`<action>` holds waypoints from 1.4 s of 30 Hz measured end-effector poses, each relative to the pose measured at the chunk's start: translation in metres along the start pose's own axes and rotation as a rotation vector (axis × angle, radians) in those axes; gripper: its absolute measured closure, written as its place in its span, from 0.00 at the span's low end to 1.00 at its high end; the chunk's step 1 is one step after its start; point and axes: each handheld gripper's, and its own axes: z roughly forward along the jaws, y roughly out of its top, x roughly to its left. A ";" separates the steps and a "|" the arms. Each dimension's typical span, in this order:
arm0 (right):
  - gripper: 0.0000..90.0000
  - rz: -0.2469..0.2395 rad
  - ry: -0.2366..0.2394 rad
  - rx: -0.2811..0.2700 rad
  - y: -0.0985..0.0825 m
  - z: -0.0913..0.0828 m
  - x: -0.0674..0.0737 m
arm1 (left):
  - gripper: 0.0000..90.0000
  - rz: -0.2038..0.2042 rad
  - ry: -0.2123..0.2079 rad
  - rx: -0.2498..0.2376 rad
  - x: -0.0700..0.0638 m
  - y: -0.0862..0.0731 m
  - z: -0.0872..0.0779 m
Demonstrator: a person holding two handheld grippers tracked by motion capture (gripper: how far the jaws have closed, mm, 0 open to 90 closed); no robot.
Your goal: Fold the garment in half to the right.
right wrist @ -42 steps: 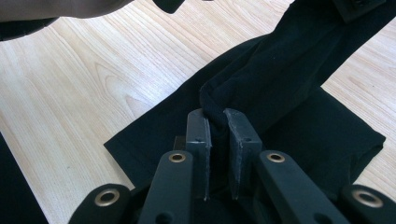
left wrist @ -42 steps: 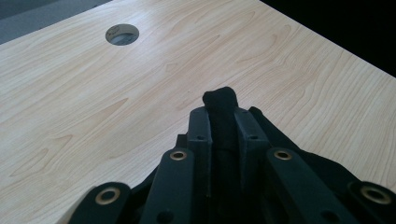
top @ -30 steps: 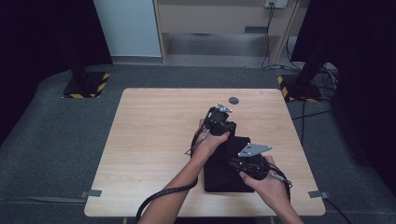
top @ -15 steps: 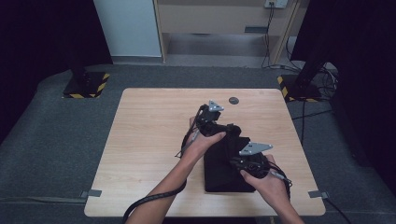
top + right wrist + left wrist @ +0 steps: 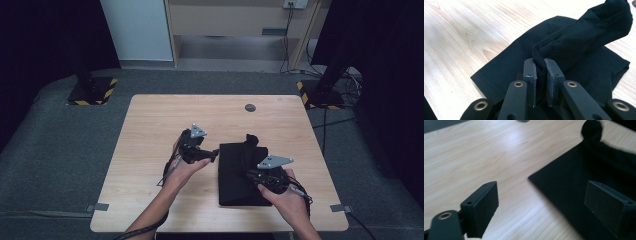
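Note:
A black cloth (image 5: 235, 180) lies folded on the wooden table (image 5: 150, 130), right of the middle; its far end stands up in a small hump. My right gripper (image 5: 256, 174) rests on the cloth, shut on a raised fold of it (image 5: 540, 58); that fold runs up to a peak (image 5: 614, 15). My left gripper (image 5: 214, 154) hovers just left of the cloth and points at its left edge. Its jaws have just been opening and stand wide apart (image 5: 544, 192). One pad (image 5: 607, 208) is over the cloth (image 5: 579, 175), the other over bare wood; neither presses on anything.
A small dark round disc (image 5: 250, 107) lies near the table's far edge. Two stands with yellow-and-black bases (image 5: 92, 92) (image 5: 320, 95) sit on the floor beyond the far corners. A cable trails from each gripper off the near edge.
My left gripper has let go of the cloth's far end, opened, and moved left and nearer to me, off the cloth. The right gripper has kept still, shut on its fold.

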 end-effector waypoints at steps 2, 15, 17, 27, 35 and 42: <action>0.89 0.007 0.000 -0.007 -0.001 -0.001 -0.001 | 0.08 0.001 0.020 0.012 0.004 -0.011 -0.006; 0.88 0.057 -0.017 -0.010 -0.018 -0.006 -0.009 | 0.03 -0.046 0.047 0.073 0.025 -0.068 -0.012; 0.87 0.072 -0.014 -0.021 -0.020 -0.008 -0.009 | 0.04 -0.037 0.056 0.081 0.027 -0.072 -0.013; 0.87 0.075 -0.030 -0.031 -0.023 -0.012 -0.006 | 0.04 -0.019 0.095 0.101 0.032 -0.082 -0.019; 0.85 0.079 -0.031 -0.012 -0.032 -0.012 -0.007 | 0.04 -0.028 0.096 0.095 0.033 -0.083 -0.020; 0.82 0.110 -0.039 0.012 -0.045 -0.012 -0.016 | 0.05 -0.048 0.102 0.088 0.038 -0.084 -0.024</action>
